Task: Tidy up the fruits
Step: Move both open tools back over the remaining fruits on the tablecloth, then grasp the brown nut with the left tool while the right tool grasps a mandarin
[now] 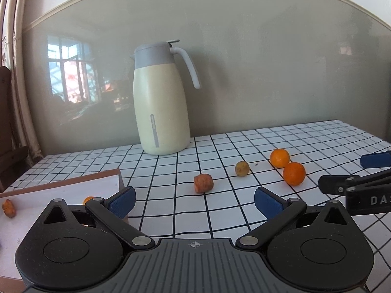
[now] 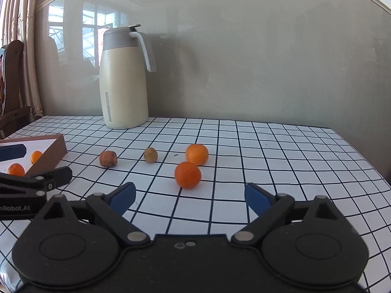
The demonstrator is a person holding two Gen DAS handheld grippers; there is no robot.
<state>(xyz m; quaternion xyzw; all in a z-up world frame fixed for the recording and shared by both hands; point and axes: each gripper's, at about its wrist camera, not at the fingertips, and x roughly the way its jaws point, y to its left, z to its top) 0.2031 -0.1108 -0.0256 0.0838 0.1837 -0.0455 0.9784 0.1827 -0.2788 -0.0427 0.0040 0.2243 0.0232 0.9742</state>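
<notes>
Two oranges lie on the checked table: a near one (image 2: 187, 175) (image 1: 294, 173) and a far one (image 2: 197, 154) (image 1: 279, 157). A small yellow-brown fruit (image 2: 150, 155) (image 1: 242, 168) and a reddish-brown fruit (image 2: 108, 158) (image 1: 203, 183) lie left of them. A shallow brown-rimmed white tray (image 2: 46, 156) (image 1: 73, 188) at the left holds two small orange fruits (image 2: 16, 170) (image 2: 36, 156) (image 1: 8, 208). My right gripper (image 2: 189, 196) is open and empty, just short of the near orange. My left gripper (image 1: 194, 201) is open and empty, beside the tray's right corner.
A tall cream and grey thermos jug (image 2: 124, 78) (image 1: 162, 97) stands at the back of the table against the grey wall. A wooden chair (image 2: 12, 85) and a curtain are at the far left. The table's right edge (image 2: 366, 161) falls away.
</notes>
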